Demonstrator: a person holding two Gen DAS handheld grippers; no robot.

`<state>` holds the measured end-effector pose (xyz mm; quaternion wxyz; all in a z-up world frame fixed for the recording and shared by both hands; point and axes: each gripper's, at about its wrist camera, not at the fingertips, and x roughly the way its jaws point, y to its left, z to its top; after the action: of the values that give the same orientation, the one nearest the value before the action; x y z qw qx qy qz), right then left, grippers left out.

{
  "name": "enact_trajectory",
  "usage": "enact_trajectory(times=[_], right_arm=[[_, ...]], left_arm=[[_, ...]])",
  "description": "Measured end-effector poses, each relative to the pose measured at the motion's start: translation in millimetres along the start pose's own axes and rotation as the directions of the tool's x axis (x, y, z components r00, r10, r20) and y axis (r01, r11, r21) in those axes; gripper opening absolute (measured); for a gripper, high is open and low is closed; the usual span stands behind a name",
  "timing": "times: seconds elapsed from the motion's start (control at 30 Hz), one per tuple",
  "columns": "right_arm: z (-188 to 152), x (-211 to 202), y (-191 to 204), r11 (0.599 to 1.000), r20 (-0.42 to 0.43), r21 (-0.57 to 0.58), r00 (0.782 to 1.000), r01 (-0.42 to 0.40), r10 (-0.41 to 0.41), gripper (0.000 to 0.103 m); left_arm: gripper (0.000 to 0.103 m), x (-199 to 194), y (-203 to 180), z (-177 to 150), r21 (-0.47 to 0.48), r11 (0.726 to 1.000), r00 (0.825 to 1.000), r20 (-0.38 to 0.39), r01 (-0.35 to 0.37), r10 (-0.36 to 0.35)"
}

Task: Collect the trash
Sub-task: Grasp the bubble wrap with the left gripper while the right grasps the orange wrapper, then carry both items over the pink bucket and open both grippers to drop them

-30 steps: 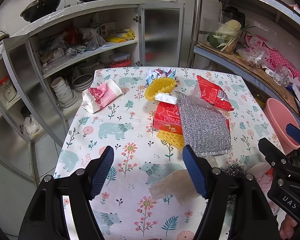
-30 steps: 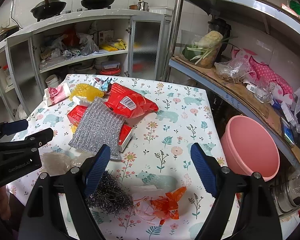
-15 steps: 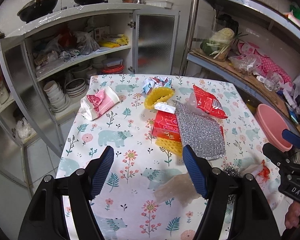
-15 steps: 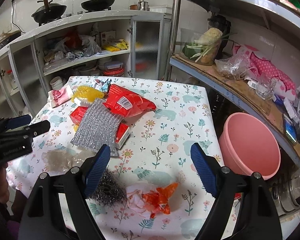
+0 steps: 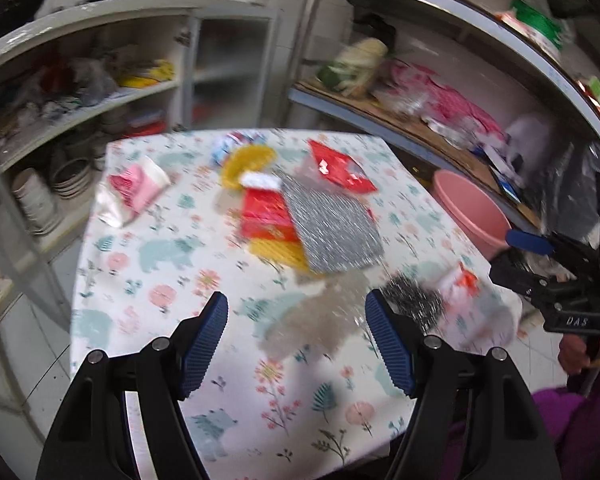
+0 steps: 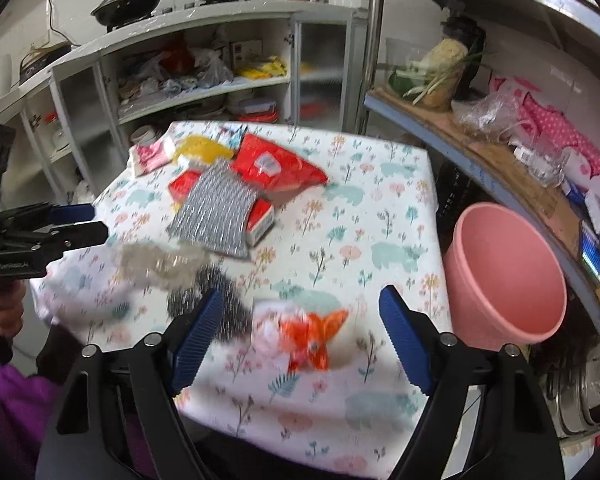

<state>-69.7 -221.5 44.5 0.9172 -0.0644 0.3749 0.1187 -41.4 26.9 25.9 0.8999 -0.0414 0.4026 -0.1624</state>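
Tools, two: left tool, right tool, both agape, empty

Bare cloth is lying open along the table's left edge and near-left corner. Down the middle, a silver mesh cloth, red packets and steel wool are blocking passage; the right edge is lying open beside the pink basin.

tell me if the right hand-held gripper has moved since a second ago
Yes. The right hand-held gripper, open and empty, has pulled back toward the table's near edge: the orange wrapper now sits between its fingers, and the cabinet looks farther off.
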Motion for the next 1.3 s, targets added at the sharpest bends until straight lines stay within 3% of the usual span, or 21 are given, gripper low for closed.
enact_trajectory(times=[0.2, 0.37, 0.53, 0.9, 0.93, 1.3], right_arm=[[-19, 10, -13, 0.999, -0.079, 0.035, 0.997, -0.023, 0.026, 0.08], [-25, 24, -18, 0.993, -0.121, 0.091, 0.989, -0.072, 0.083, 0.08], [-28, 37, -15, 0.991, -0.156, 0.095, 0.982, -0.095, 0.109, 0.07], [-27, 49, -20, 0.985, -0.179, 0.135, 0.975, -0.11, 0.134, 0.041], [-27, 49, -21, 0.984, -0.176, 0.138, 0.975, -0.112, 0.136, 0.04], [-25, 40, -23, 0.982, -0.142, 0.141, 0.98, -0.122, 0.142, 0.032]], left_arm=[[0.07, 18, -16, -8, 0.09, 0.995, 0.998, -0.052, 0.044, -0.04], [0.07, 33, -18, -9, 0.102, 0.993, 0.995, -0.085, 0.051, -0.043], [0.068, 44, -17, -10, 0.112, 0.993, 0.995, -0.098, 0.039, -0.028], [0.045, 51, -15, -11, 0.135, 0.99, 0.997, -0.078, 0.031, -0.021], [0.038, 50, -15, -11, 0.136, 0.99, 0.997, -0.076, 0.032, -0.022], [0.032, 28, -16, -6, 0.14, 0.99, 0.999, -0.021, 0.033, -0.031]])
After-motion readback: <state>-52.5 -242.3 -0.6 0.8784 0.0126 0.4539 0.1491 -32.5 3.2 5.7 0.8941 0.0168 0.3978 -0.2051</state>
